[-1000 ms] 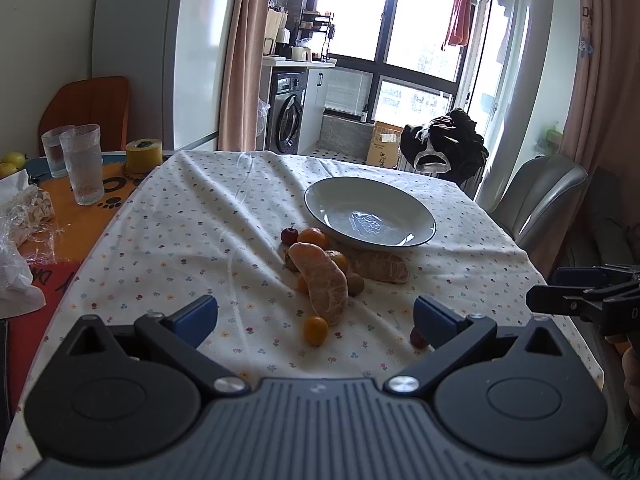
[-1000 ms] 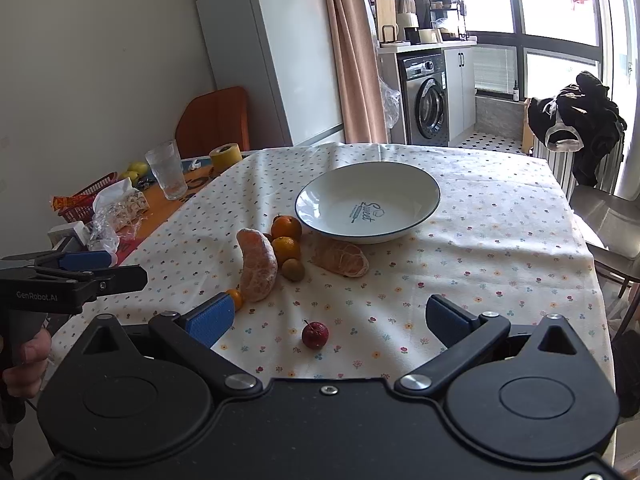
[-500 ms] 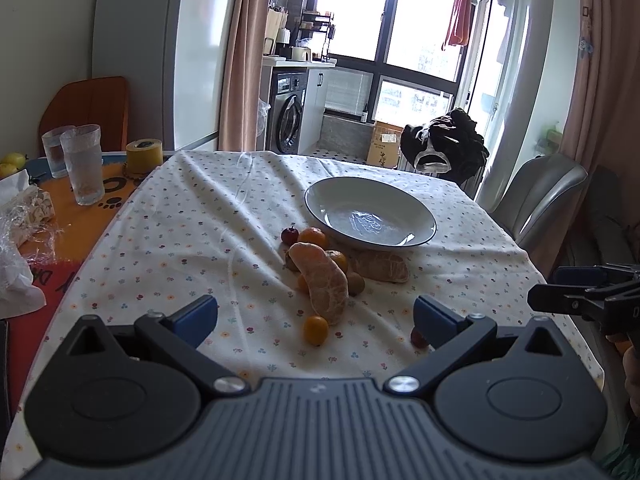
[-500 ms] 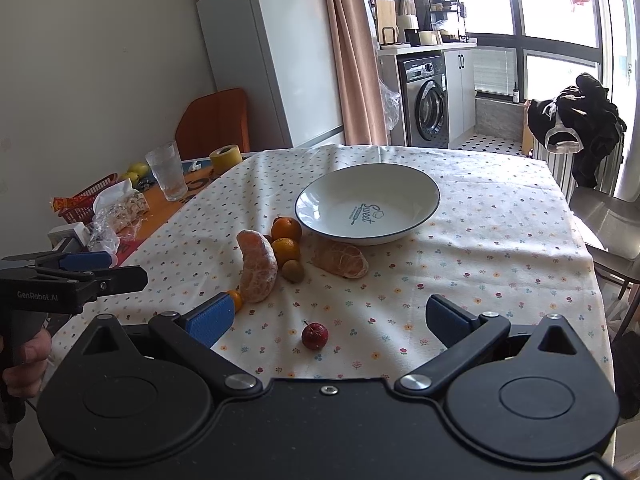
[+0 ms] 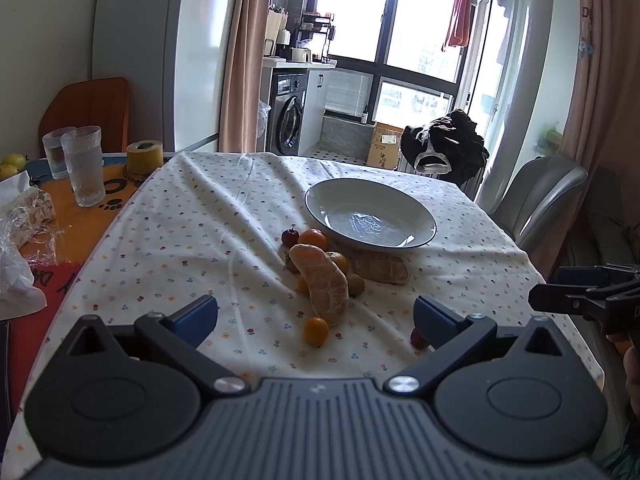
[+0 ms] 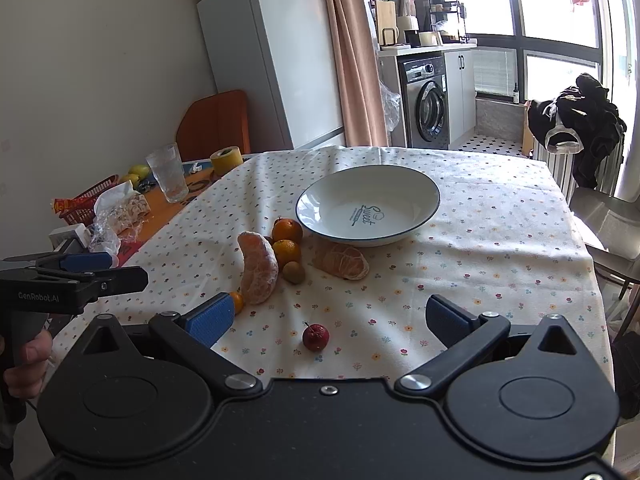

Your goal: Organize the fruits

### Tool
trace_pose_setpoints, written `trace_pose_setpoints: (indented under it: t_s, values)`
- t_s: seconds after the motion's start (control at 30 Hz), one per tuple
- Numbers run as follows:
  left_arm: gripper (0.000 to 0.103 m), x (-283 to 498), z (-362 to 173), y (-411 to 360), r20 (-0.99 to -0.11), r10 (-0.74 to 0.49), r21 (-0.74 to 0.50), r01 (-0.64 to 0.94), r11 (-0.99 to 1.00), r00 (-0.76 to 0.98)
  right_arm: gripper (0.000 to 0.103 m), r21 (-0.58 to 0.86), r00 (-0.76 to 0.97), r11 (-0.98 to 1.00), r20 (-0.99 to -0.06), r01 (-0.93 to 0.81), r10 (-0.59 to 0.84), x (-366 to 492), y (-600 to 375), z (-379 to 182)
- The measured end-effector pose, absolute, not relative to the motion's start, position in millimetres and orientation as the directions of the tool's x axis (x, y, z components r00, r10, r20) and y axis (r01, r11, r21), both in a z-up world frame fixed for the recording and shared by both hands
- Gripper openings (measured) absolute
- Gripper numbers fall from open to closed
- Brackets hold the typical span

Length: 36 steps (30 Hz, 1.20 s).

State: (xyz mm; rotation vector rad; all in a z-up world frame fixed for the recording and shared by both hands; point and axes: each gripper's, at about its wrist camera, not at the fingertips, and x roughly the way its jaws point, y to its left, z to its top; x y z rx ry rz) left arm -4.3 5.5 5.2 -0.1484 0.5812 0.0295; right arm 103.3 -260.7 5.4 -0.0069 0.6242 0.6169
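White and empty, the bowl (image 6: 368,204) awaits the fruit (image 6: 286,250) heaped beside it; both grippers, left (image 5: 316,316) and right (image 6: 330,316), hover spread wide, grasping nothing.

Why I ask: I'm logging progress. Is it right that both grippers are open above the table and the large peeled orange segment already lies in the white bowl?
Not quite. The white bowl is empty; the right wrist view shows the large peeled orange segment on the tablecloth beside it. The left gripper and right gripper are open above the table.

"Sweet" inside bowl (image 6: 420,184), "GenRobot.AI" on left gripper (image 6: 100,272)
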Motion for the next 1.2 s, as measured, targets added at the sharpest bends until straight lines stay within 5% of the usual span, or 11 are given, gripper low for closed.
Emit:
trace_pose_setpoints:
  t_s: [1.2]
  values:
    - [0.103,3.4,-12.7,1.8,-0.593,-0.029,-0.122,-0.054,0.991,0.805,0.103,0.191,0.577,0.804,-0.605,-0.563,0.548,106.9,-252.7,-15.0]
